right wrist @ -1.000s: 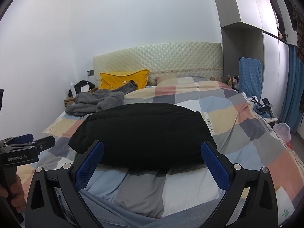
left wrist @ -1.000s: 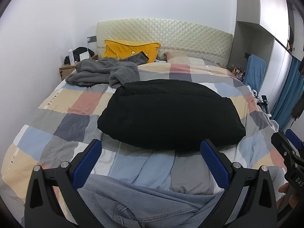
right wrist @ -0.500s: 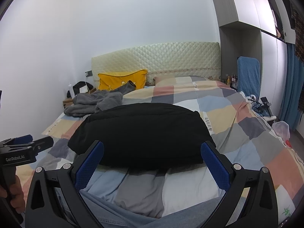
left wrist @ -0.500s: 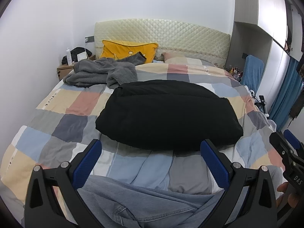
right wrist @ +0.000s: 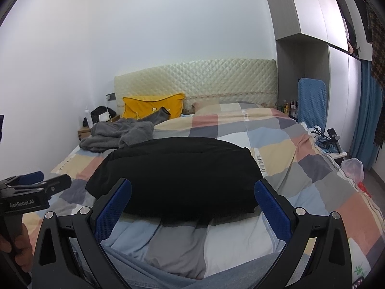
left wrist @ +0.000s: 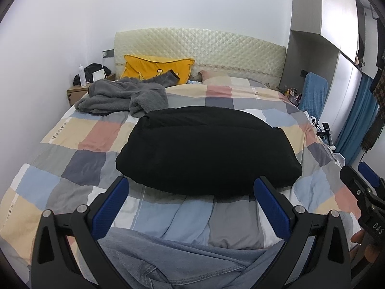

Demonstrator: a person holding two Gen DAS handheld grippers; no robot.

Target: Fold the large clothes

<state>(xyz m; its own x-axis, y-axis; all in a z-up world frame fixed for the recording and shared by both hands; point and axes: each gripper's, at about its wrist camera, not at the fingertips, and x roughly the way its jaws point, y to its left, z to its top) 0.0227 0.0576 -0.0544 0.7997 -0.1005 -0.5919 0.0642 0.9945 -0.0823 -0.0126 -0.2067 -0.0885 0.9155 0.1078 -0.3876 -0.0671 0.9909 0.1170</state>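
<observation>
A large black garment (left wrist: 207, 149) (right wrist: 175, 175) lies folded into a thick rectangular bundle in the middle of the checked bedspread (left wrist: 81, 144) (right wrist: 296, 154). A crumpled grey fleece garment (left wrist: 120, 96) (right wrist: 118, 134) lies near the headboard at the left. My left gripper (left wrist: 191, 202) is open, held above the foot of the bed, short of the black bundle. My right gripper (right wrist: 192, 202) is open too, also just short of the bundle. Blue denim (left wrist: 182, 260) (right wrist: 216, 277) fills the bottom of both views under the grippers. Nothing sits between either pair of fingers.
A yellow pillow (left wrist: 156, 68) leans on the quilted headboard (left wrist: 199, 45). A nightstand (left wrist: 77, 91) with a bottle and dark bag stands at the back left. At the right are a blue chair (right wrist: 311, 101), cables on a small table (right wrist: 329, 144), wardrobes and a blue curtain (right wrist: 368, 120).
Both views have drifted slightly back and up from the bed. The garments lie as before and both grippers stay open.
</observation>
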